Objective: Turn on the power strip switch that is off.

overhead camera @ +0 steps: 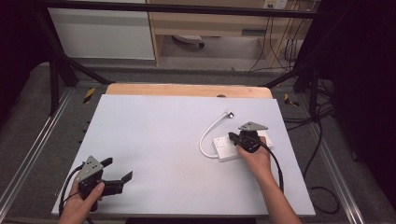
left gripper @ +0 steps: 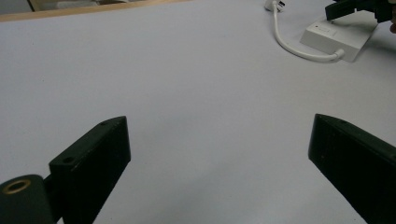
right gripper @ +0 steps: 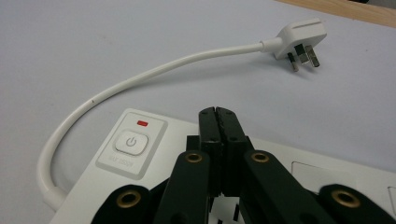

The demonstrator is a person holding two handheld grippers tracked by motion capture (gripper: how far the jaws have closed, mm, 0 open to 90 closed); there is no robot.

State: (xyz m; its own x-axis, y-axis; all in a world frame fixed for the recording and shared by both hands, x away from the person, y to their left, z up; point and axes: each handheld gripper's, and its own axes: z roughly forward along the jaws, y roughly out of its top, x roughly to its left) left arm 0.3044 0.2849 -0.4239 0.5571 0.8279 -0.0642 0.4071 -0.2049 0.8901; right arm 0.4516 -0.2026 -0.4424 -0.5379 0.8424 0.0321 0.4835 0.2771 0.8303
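A white power strip (overhead camera: 225, 148) (left gripper: 338, 36) (right gripper: 154, 154) lies flat on the right half of the table, its power button (right gripper: 131, 142) under a small red mark. Its short white cable (overhead camera: 208, 134) (right gripper: 140, 77) loops to a plug (overhead camera: 229, 113) (right gripper: 301, 37) lying loose on the table. My right gripper (overhead camera: 232, 136) (right gripper: 218, 111) (left gripper: 334, 10) hovers just over the strip, jaws pressed together with nothing between them. My left gripper (overhead camera: 117, 169) (left gripper: 219, 140) rests near the front left corner, jaws wide apart over bare table.
The grey-white table top (overhead camera: 159, 144) has a wooden edge (overhead camera: 187, 89) at the back. Black frame bars and floor cables (overhead camera: 322, 154) run around it. A hand holds each gripper from the near edge.
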